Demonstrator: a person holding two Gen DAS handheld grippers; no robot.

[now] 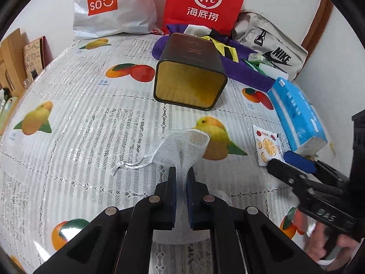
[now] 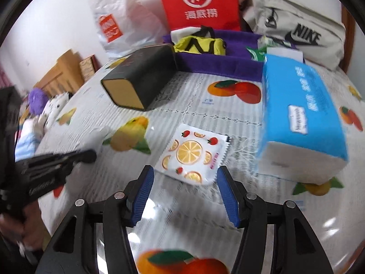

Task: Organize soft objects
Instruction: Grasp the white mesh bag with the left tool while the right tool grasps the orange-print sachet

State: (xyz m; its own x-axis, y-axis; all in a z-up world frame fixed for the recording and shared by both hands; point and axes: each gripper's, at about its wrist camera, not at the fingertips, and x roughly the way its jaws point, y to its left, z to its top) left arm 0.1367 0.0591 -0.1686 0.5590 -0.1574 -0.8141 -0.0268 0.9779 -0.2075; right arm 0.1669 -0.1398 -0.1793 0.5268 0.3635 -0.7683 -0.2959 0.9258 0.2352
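Note:
My left gripper (image 1: pixel 181 171) is shut on the narrow end of a sheer white mesh drawstring pouch (image 1: pixel 186 143), which fans out ahead of the pads over the fruit-print tablecloth (image 1: pixel 91 118). Its silver cord (image 1: pixel 130 165) trails to the left. My right gripper (image 2: pixel 185 175) stands open just short of a flat white wet-wipe packet with orange slices (image 2: pixel 190 154); nothing is between its blue pads. The same packet (image 1: pixel 267 146) shows in the left wrist view with the right gripper (image 1: pixel 280 162) at its near edge. A blue tissue pack (image 2: pixel 298 111) lies to the right.
A dark tin with a gold bottom (image 1: pixel 191 73) lies on its side mid-table. Behind it sit a purple cloth tray (image 2: pixel 219 61) with a yellow pouch (image 2: pixel 200 43), a red bag (image 1: pixel 205 2), a white Miniso bag (image 1: pixel 109 6) and a beige Nike bag (image 2: pixel 296 32).

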